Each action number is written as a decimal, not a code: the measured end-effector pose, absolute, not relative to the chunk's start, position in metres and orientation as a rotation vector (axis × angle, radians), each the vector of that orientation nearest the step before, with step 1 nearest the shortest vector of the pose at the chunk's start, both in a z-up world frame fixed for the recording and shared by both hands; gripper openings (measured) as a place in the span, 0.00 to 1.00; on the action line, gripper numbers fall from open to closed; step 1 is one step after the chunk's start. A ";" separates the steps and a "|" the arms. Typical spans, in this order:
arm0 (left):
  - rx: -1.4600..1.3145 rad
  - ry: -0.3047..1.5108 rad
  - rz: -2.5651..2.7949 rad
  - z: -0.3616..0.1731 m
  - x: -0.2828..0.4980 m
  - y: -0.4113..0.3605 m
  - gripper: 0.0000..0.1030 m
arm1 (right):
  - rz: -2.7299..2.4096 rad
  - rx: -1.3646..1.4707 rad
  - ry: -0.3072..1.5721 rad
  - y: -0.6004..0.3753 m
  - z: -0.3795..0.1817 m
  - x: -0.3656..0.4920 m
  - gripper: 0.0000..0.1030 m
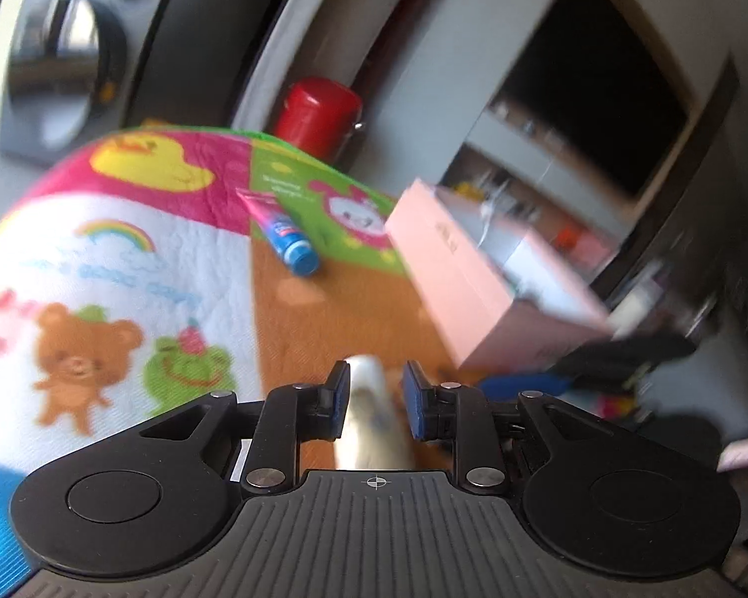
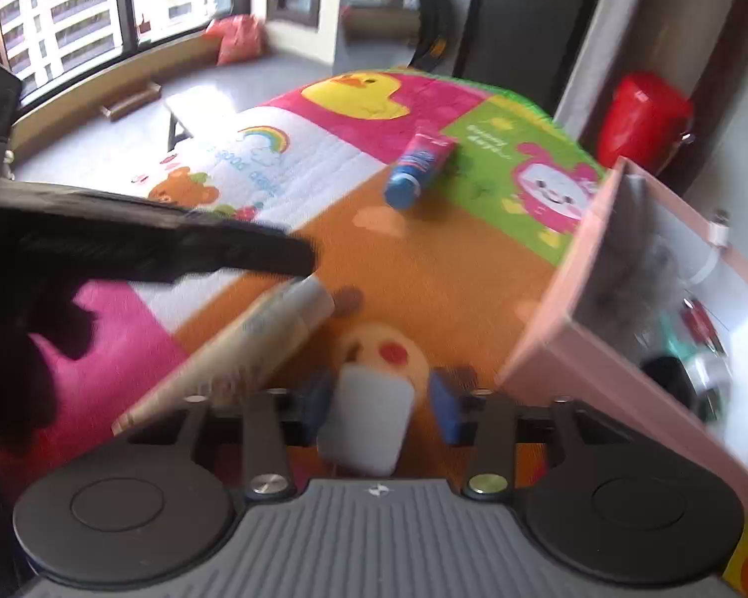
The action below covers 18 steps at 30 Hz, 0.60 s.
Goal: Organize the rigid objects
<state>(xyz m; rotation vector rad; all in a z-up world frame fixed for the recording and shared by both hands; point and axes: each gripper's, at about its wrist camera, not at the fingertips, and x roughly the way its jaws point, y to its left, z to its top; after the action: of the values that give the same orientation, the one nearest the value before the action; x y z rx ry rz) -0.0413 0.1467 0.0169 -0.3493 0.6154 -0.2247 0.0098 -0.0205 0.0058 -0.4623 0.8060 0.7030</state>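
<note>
left fingers [image 1: 341,393] pinching cream tube [image 1: 369,408], right fingers [image 2: 444,406] parted

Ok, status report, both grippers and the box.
Left gripper carrying beige tube. Right gripper around white block, grip unclear. Pink box open, right of both. Blue-capped tube loose on mat. Path clear.

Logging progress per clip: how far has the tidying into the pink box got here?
Done: the pink box already holds several small items. In hand: a beige tube sits between the left gripper fingers, and a white block between the right gripper fingers, gaps visible beside both. Left: the blue-capped pink tube lies on the play mat.
</note>
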 end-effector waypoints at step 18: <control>-0.189 0.654 -0.133 0.001 -0.031 0.104 0.34 | 0.425 -0.181 0.533 -0.145 0.014 -0.019 0.60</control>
<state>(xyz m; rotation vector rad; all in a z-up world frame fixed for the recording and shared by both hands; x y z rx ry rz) -0.0305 0.1043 0.0011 -0.1893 0.6540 -0.1333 -0.0186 -0.1447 0.0140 -0.1806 0.5333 0.4247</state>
